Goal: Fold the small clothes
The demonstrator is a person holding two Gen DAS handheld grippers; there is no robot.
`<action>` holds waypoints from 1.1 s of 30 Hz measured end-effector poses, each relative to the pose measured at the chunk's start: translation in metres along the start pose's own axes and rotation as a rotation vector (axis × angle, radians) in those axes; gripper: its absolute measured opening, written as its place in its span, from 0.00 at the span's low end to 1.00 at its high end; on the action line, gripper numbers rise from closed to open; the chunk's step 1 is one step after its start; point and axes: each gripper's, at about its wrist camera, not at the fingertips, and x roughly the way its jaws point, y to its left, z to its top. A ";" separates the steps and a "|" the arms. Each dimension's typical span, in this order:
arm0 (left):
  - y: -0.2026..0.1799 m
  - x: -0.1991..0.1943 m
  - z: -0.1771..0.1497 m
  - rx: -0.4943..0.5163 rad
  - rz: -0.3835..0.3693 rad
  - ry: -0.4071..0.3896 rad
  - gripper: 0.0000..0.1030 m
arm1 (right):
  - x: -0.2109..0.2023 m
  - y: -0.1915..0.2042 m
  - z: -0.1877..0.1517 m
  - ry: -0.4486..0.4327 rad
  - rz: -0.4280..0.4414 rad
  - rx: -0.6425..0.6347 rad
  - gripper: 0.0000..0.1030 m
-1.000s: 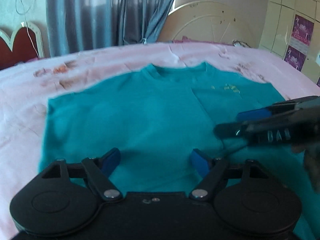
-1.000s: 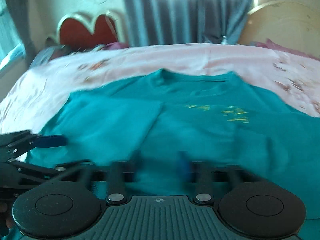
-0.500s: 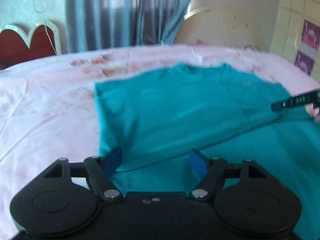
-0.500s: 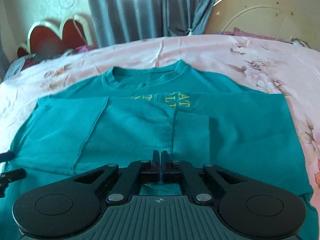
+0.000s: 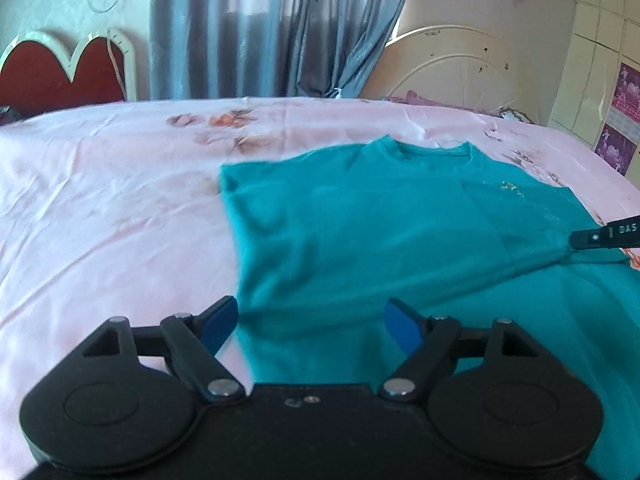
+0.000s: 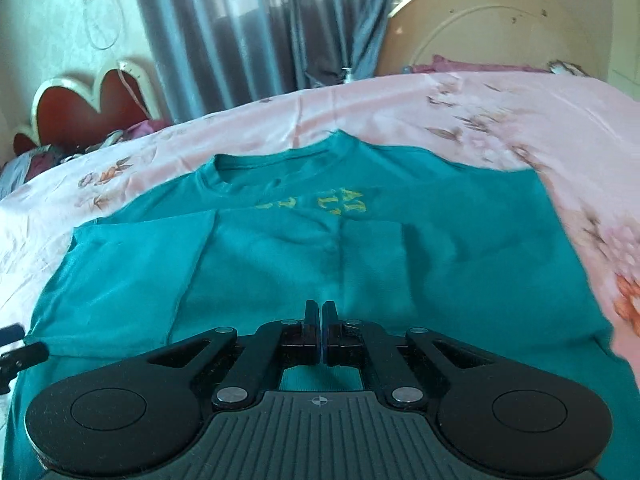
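We note the teal shirt (image 6: 360, 264) lying on the pink floral bedsheet (image 5: 100, 208), neck toward the curtain (image 5: 260, 28), its left side folded across the chest. Our right gripper (image 6: 321, 320) has its blue pads pressed together, pinching the shirt's folded edge, fabric drawn taut. Left gripper (image 5: 310, 322) hovers low over the shirt's near left edge, fingers spread wide, holding nothing.

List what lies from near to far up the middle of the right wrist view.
Right tongs, shut on the teal shirt → yellow lettering → shirt collar → pink floral bedsheet → grey curtain.
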 end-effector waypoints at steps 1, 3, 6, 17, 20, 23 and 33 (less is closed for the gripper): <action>0.002 -0.004 -0.004 -0.011 -0.002 0.008 0.77 | -0.006 -0.004 -0.004 0.003 -0.006 0.012 0.00; 0.005 -0.013 -0.014 -0.012 -0.002 0.024 0.76 | -0.019 -0.011 -0.011 0.005 -0.020 0.033 0.00; 0.006 -0.029 -0.028 -0.010 0.002 0.038 0.71 | -0.039 -0.025 -0.023 0.007 -0.036 0.046 0.00; 0.005 -0.092 -0.076 -0.117 -0.105 0.114 0.60 | -0.110 -0.112 -0.058 0.027 -0.025 0.117 0.01; 0.000 -0.106 -0.089 -0.180 -0.136 0.120 0.60 | -0.131 -0.139 -0.072 0.014 -0.028 0.134 0.30; 0.001 -0.120 -0.102 -0.266 -0.160 0.118 0.56 | -0.160 -0.167 -0.091 -0.018 -0.020 0.152 0.62; 0.004 -0.135 -0.133 -0.451 -0.310 0.155 0.49 | -0.194 -0.238 -0.139 0.070 0.188 0.377 0.59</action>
